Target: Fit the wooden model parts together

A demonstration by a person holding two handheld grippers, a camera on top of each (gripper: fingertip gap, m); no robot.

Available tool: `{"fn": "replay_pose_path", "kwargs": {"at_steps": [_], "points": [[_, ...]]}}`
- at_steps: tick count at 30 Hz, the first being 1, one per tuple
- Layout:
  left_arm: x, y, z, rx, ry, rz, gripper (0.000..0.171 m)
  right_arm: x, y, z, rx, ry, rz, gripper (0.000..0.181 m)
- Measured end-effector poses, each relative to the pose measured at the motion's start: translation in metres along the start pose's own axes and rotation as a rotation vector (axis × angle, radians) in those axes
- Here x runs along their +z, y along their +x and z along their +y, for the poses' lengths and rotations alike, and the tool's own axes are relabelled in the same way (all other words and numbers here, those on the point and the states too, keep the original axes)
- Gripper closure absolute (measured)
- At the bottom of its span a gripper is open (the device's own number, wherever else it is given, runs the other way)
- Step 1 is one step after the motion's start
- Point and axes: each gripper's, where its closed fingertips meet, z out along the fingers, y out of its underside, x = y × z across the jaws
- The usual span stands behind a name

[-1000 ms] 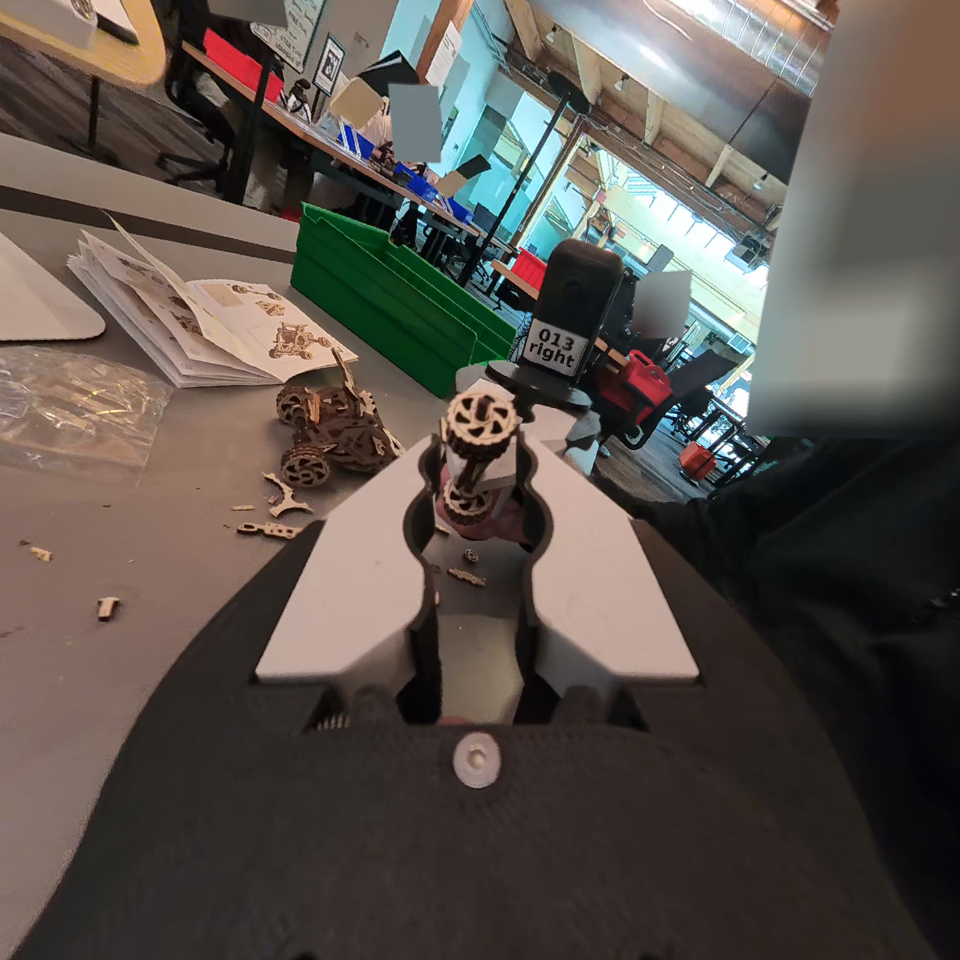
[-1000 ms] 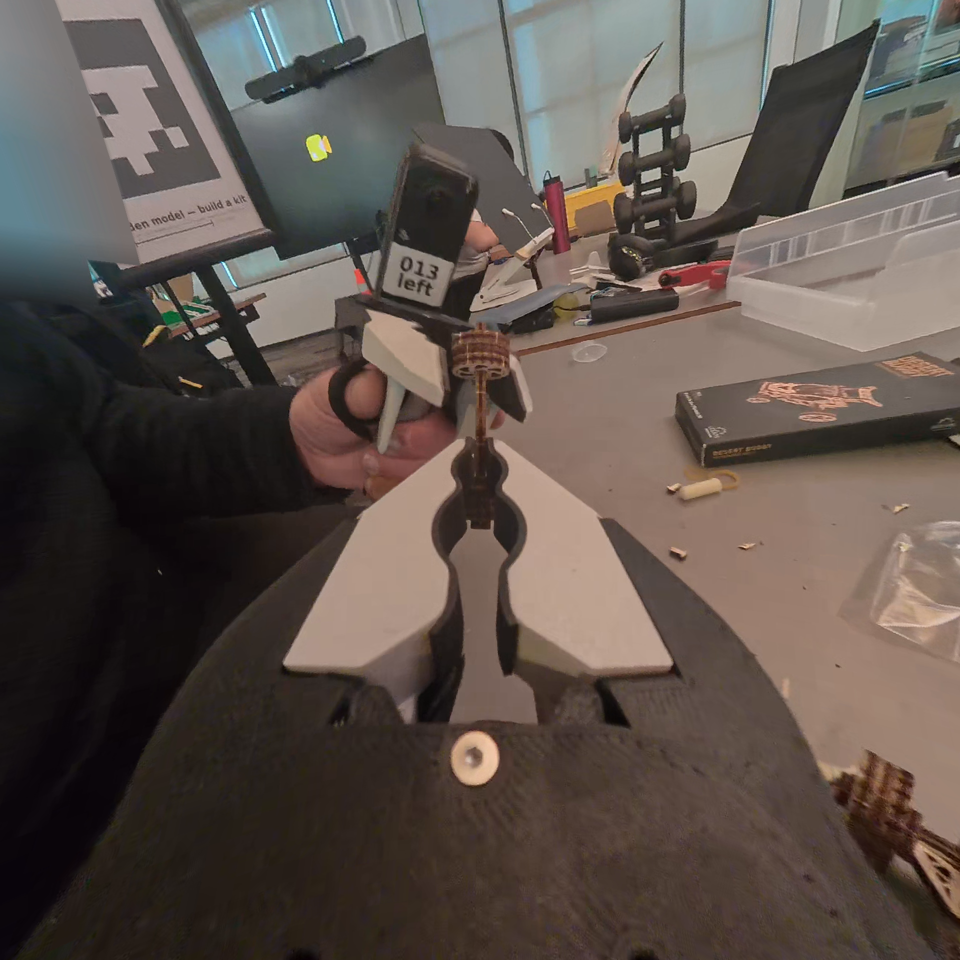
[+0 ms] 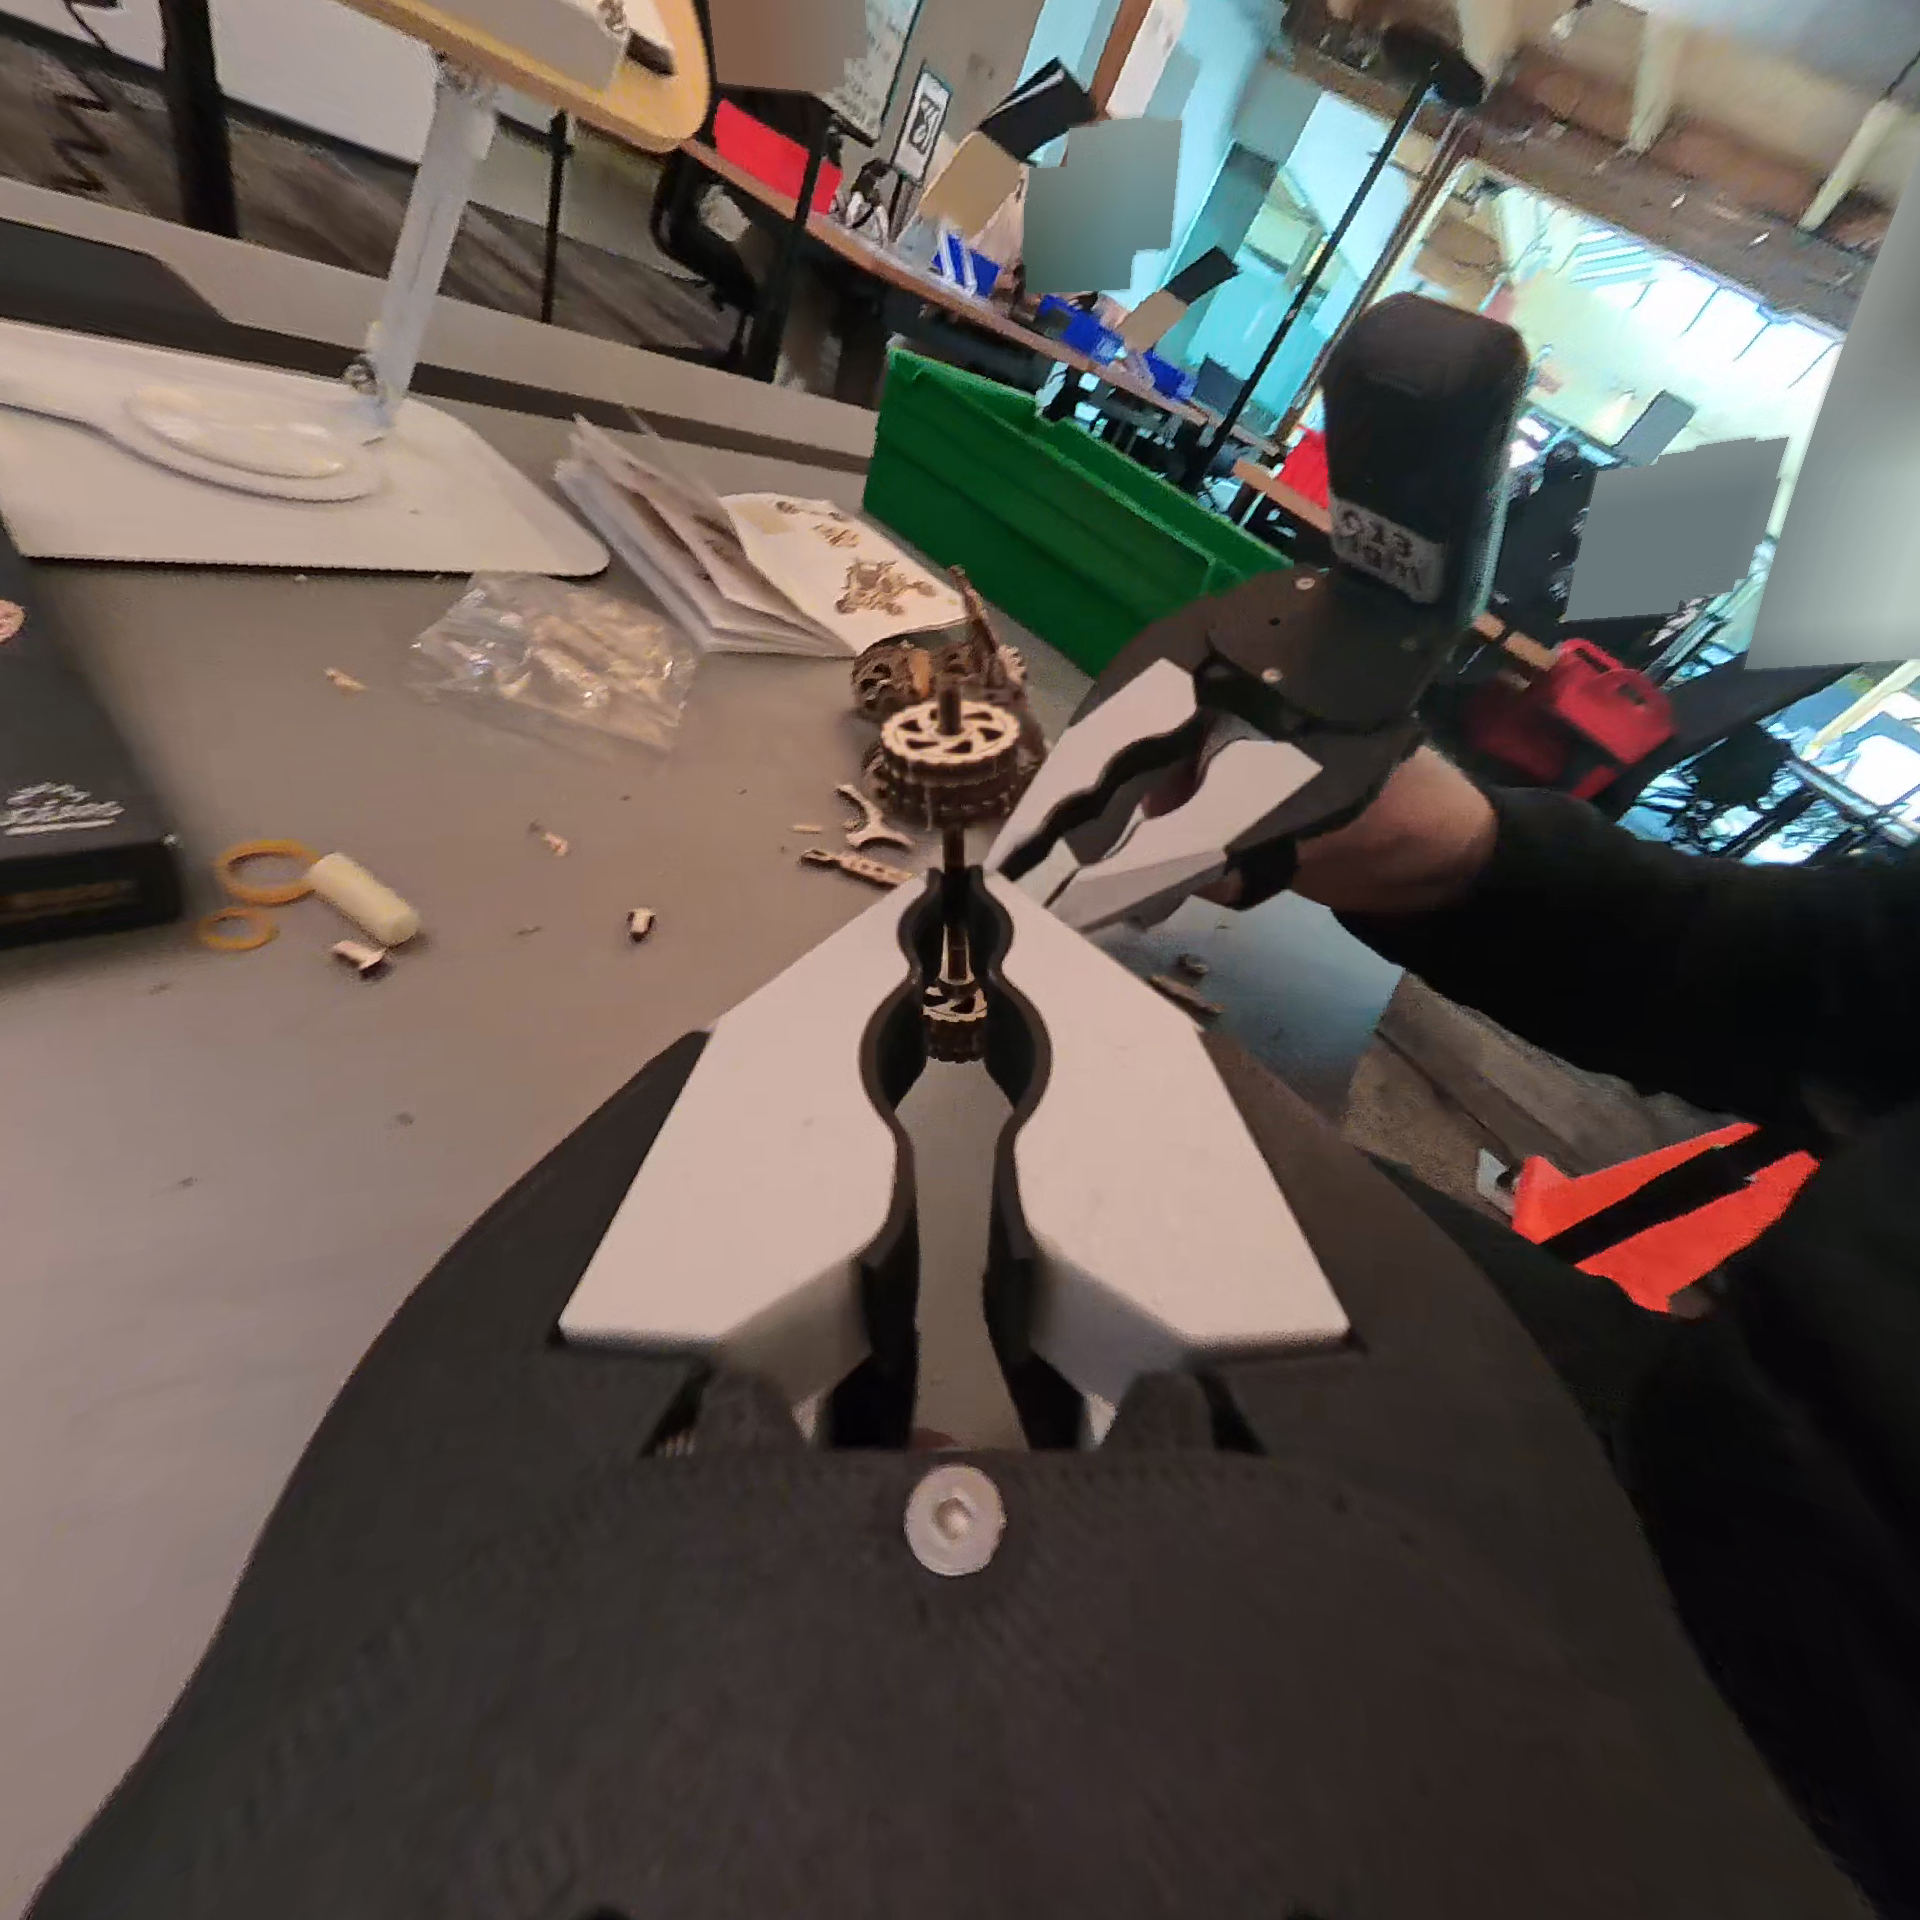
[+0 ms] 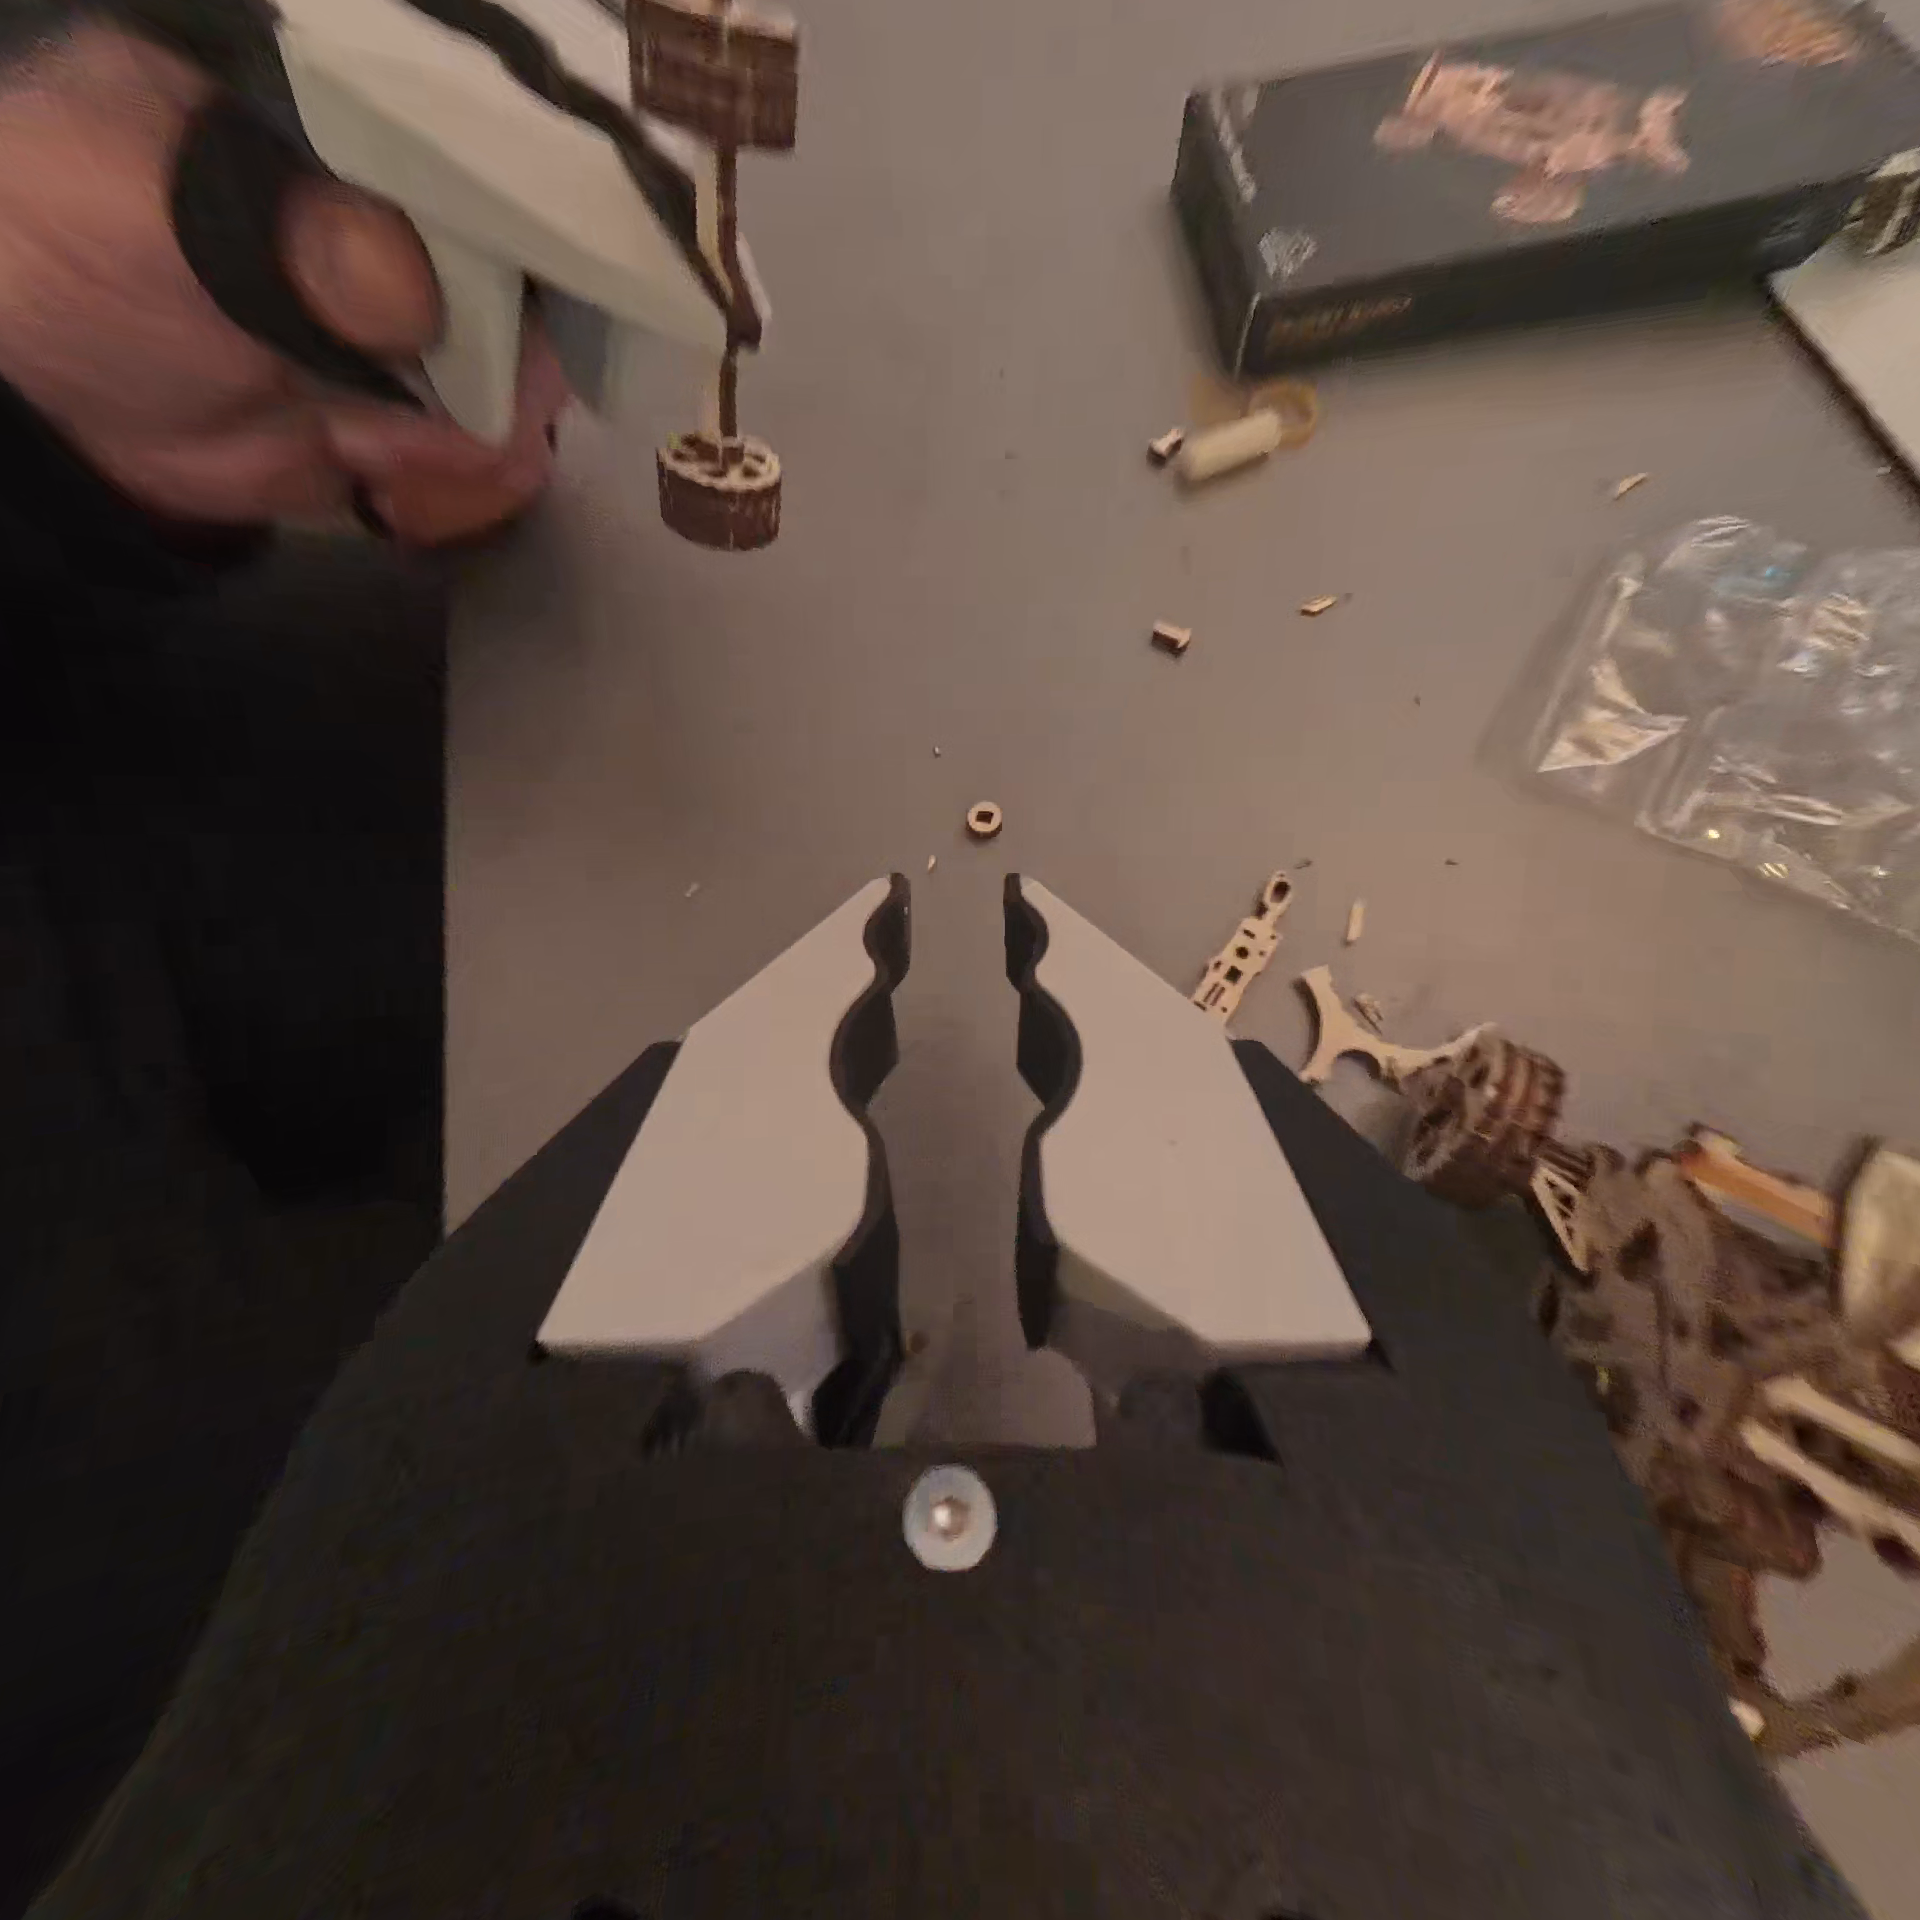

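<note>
While the left tongs pinch the thin stick of the wooden axle up in the air over the bench, with one wheel above the tips and one below, the right tongs hang spread apart and empty, just above a tiny wooden ring that lies on the bench. If the left tongs squeeze too hard or tip, the thin stick could snap or slide out and drop. The ring is so small and flat that the right tongs could push it away and miss it, or bump the half-built model close by.
</note>
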Motion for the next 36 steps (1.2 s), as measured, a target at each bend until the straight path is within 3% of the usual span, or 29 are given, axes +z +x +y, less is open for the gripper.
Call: {"fn": "replay_pose_path", "kwargs": {"at_steps": [7, 15, 18, 22, 25, 36], "points": [[0.004, -0.008, 0.019, 0.108, -0.107, -0.071, 0.171, 0.042, 0.007, 0.008, -0.070, -0.176, 0.085, 0.168], [0.004, -0.008, 0.018, 0.134, -0.100, -0.071, 0.171, 0.048, 0.009, 0.007, -0.085, -0.206, 0.088, 0.176], [0.005, -0.008, 0.017, 0.154, -0.101, -0.079, 0.171, 0.038, 0.007, -0.011, -0.067, -0.111, 0.057, 0.176], [0.010, -0.004, 0.023, 0.204, -0.144, -0.075, 0.171, 0.002, -0.010, -0.065, -0.129, 0.095, -0.085, 0.176], [0.015, -0.001, 0.027, 0.246, -0.175, -0.073, 0.171, -0.010, -0.018, -0.084, -0.171, 0.127, -0.161, 0.176], [0.021, 0.012, 0.034, 0.357, -0.224, -0.025, 0.171, -0.008, -0.034, -0.078, -0.387, 0.057, -0.289, 0.176]]}}
